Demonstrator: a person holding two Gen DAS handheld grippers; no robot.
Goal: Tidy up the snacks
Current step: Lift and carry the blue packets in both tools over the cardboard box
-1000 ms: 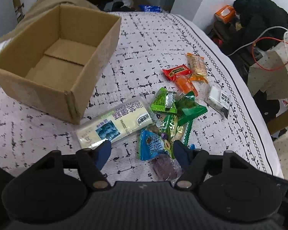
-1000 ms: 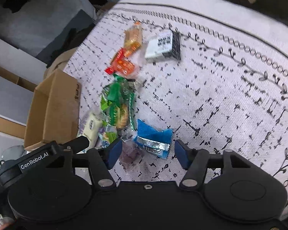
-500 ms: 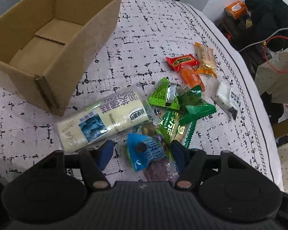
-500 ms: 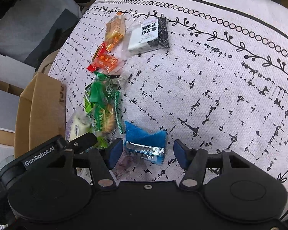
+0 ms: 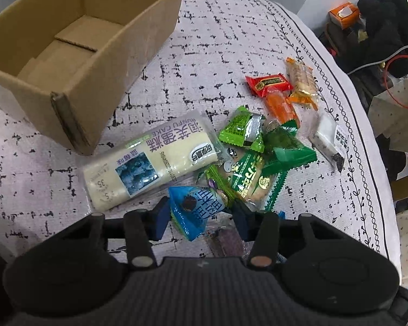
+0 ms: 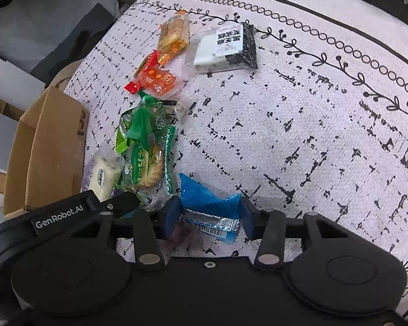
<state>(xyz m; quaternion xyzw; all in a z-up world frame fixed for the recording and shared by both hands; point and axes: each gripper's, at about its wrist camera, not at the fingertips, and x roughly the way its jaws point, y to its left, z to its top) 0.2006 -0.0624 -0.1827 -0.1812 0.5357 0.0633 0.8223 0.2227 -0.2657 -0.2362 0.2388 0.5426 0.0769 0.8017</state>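
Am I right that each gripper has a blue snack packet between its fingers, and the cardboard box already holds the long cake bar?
Not quite: the cardboard box is empty in the left wrist view. The long cake bar lies on the cloth beside it. The rest stands.

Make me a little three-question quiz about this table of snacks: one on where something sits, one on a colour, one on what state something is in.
1. Where is the cardboard box relative to the long cake packet?
A. Beyond it, to the left
B. Lying on top of it
C. On the floor

2. What colour is the packet between the left gripper fingers?
A. Red
B. Blue
C. White

3. What state is the box in?
A. Full of snacks
B. Taped shut
C. Open, no snacks visible inside

Answers: 1 A, the box stands on the cloth past the cake packet's left end. 2 B, the wrapper is bright blue. 3 C, only its bare cardboard bottom shows.
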